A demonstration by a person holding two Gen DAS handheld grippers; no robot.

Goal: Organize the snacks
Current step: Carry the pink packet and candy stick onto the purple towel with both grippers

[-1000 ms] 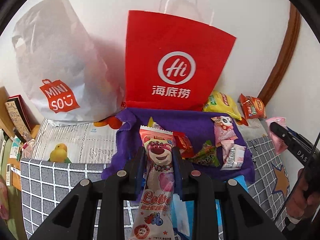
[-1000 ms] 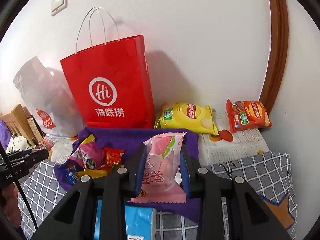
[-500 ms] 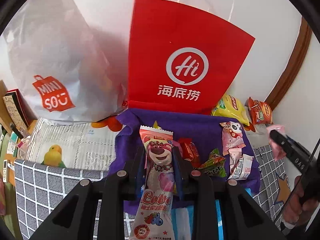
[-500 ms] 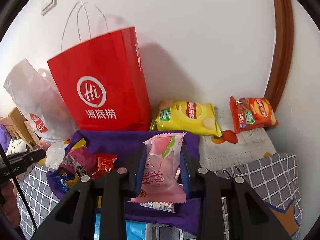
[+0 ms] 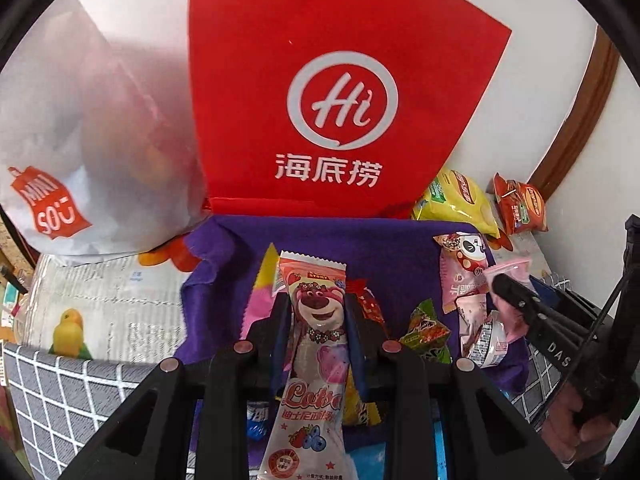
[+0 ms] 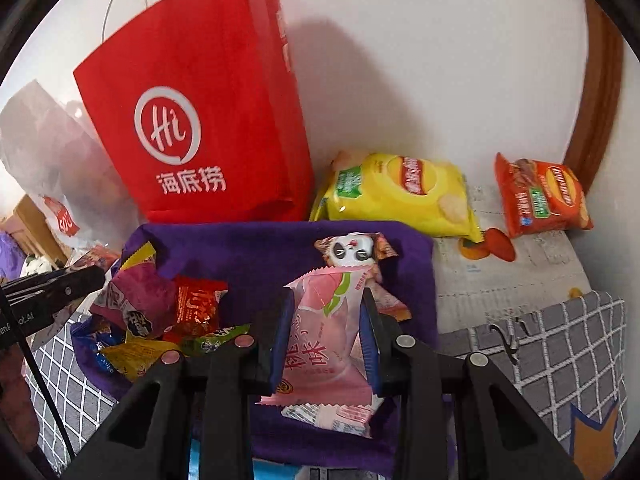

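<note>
The purple cloth [image 6: 248,248] holds the loose snacks: a panda-faced packet [image 6: 354,252] near its back edge and a heap of wrappers [image 6: 160,320] on its left side. Behind it stands a red paper bag [image 6: 200,120], with a yellow chip bag [image 6: 400,196] and an orange chip bag [image 6: 540,196] to the right. The left claw [image 5: 318,312] grips a bear-print bar [image 5: 316,344] over the cloth — the right claw [image 6: 326,312] clamps a pink peach packet [image 6: 324,344] there too.
</note>
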